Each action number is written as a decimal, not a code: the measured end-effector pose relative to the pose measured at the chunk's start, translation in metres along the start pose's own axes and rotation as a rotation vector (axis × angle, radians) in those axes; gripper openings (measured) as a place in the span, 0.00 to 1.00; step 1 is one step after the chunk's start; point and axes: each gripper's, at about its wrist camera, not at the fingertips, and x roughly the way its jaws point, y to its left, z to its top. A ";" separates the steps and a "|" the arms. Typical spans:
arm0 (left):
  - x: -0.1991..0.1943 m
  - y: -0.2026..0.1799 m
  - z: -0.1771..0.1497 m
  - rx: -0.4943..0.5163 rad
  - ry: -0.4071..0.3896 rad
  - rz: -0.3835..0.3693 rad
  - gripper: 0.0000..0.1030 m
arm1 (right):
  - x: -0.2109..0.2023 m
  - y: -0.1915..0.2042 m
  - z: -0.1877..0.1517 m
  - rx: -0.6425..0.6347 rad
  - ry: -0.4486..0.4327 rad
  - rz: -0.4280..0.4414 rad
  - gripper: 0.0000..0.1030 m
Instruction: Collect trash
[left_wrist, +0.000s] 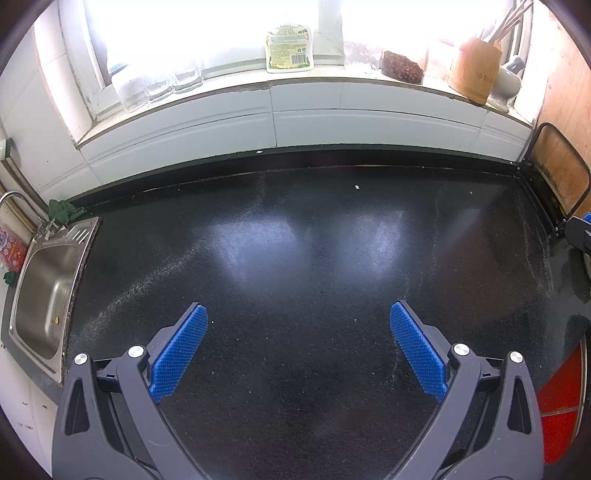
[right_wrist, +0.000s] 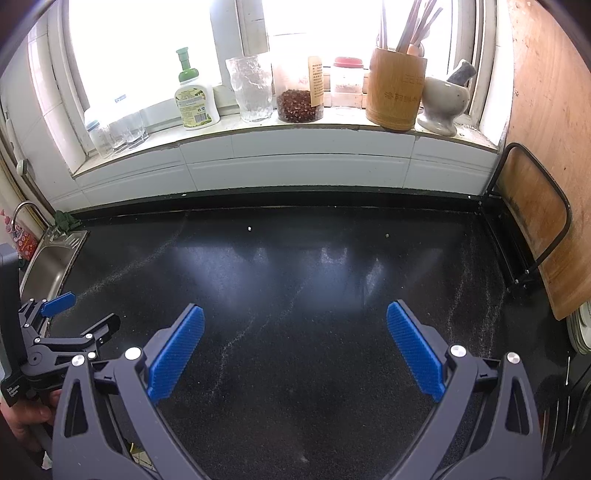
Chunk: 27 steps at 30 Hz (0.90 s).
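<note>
My left gripper (left_wrist: 298, 314) is open and empty above a black speckled countertop (left_wrist: 295, 240). My right gripper (right_wrist: 295, 314) is open and empty over the same countertop (right_wrist: 295, 266). The left gripper (right_wrist: 79, 314) also shows at the left edge of the right wrist view, held in a hand. Only tiny crumbs lie near the back edge: a white one (left_wrist: 357, 187) and a pale one (left_wrist: 470, 192), also in the right wrist view (right_wrist: 250, 229) (right_wrist: 387, 235). No larger trash is in view.
A steel sink (left_wrist: 44, 288) with a tap is at the left. The windowsill holds a soap bottle (right_wrist: 194, 98), glasses (right_wrist: 253, 88), a jar of beans (right_wrist: 297, 99), a bamboo utensil holder (right_wrist: 395, 88) and a mortar (right_wrist: 445, 98). A wooden cutting board (right_wrist: 539, 221) stands in a rack at the right.
</note>
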 end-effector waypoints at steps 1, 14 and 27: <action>0.000 -0.001 0.000 0.000 0.001 0.000 0.94 | 0.000 0.000 0.000 0.000 -0.001 -0.001 0.93; 0.003 -0.002 0.000 0.000 0.016 -0.014 0.94 | 0.005 -0.003 -0.002 -0.001 0.022 0.004 0.93; 0.009 -0.014 0.006 -0.013 0.016 -0.013 0.94 | 0.014 -0.023 -0.004 0.003 0.042 0.028 0.93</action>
